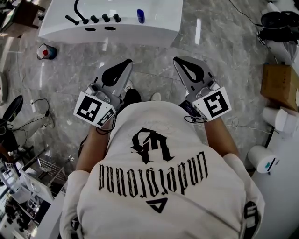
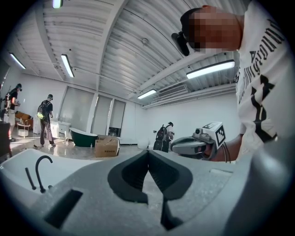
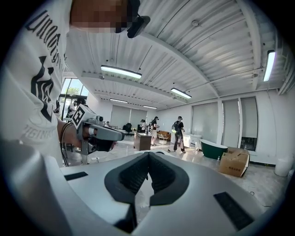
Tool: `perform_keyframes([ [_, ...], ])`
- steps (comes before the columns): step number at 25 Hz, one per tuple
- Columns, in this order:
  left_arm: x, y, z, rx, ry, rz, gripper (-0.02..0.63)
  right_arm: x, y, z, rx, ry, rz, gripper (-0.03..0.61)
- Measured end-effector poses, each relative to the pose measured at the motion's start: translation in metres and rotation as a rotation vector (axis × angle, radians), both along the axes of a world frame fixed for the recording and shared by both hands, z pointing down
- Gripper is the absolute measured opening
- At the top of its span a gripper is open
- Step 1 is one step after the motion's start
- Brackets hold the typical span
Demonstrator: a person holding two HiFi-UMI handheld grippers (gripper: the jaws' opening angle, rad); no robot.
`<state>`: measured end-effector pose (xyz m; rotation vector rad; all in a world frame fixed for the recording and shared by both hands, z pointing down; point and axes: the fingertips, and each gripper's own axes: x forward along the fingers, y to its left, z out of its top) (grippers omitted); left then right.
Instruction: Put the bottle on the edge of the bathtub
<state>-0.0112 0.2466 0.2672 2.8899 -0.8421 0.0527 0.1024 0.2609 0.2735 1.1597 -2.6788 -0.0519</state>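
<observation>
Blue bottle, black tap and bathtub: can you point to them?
Blue bottle (image 1: 140, 16): head view, middle of its body.
Black tap (image 1: 78, 12): head view, its curved spout.
Bathtub (image 1: 159, 18): head view, bare white rim.

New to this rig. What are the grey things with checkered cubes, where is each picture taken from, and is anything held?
No robot: a person holds a two-jaw gripper in each hand; the cubes are part of them. The head camera looks down on the left gripper, the right gripper, and a white bathtub with a black faucet and a blue bottle standing on its rim. The other two pictures come from cameras riding on each gripper, looking along its jaws. Both pairs of jaws are shut on nothing.
</observation>
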Motion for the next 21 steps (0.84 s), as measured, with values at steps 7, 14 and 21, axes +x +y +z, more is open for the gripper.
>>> perform_keyframes([
  [7,0.017,0.026,0.002,0.002,0.000,-0.001,0.015,0.019,0.032,-0.004,0.013,0.000,0.003,0.014],
  [14,0.036,0.036,0.005,0.005,0.001,0.019,0.015,0.038,0.045,-0.005,0.027,-0.014,0.031,0.014],
  [21,0.057,0.031,-0.001,0.003,-0.003,0.035,0.015,0.056,0.042,-0.010,0.020,-0.001,0.035,0.014],
])
